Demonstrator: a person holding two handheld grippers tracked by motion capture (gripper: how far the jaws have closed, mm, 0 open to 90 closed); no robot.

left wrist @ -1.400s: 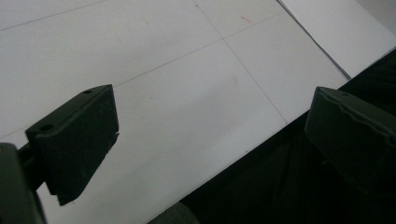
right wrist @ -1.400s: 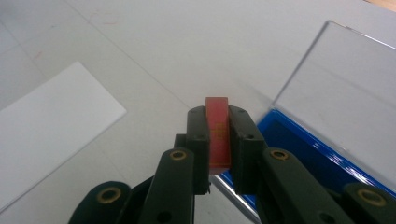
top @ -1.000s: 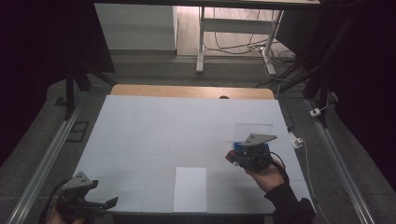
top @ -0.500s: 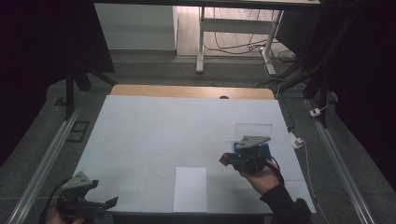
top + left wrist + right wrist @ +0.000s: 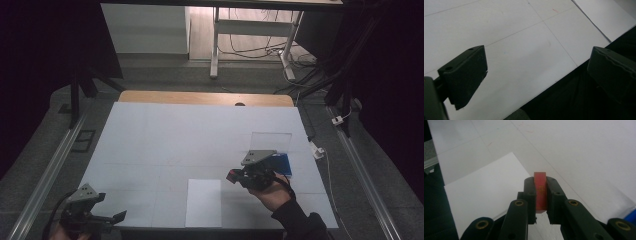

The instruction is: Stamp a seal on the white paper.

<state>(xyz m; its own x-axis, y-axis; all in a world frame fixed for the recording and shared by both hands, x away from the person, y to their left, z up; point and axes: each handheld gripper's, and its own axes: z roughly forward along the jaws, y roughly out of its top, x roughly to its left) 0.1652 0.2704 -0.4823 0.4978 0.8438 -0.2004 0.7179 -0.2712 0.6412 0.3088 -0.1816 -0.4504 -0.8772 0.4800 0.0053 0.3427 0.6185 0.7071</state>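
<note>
My right gripper (image 5: 540,181) is shut on a small flat red block (image 5: 540,191), held upright between its black jaws. In the high view the right gripper (image 5: 234,176) hangs just right of a white sheet of paper (image 5: 204,202) near the table's front edge, with the red block (image 5: 232,175) at its tip. My left gripper (image 5: 116,216) stays at the front left corner of the table. Its jaws stand wide apart, with nothing between the fingers (image 5: 465,75), over the white table edge.
A blue box (image 5: 280,163) and a clear plastic sheet (image 5: 270,141) lie on the white tabletop (image 5: 165,140) behind the right gripper. A strip of bare wood (image 5: 200,98) runs along the far edge. Metal rails (image 5: 45,180) flank the table.
My right gripper has moved left and toward the front edge with the red block, away from the blue box and closer to the paper. The left gripper has stayed put.
</note>
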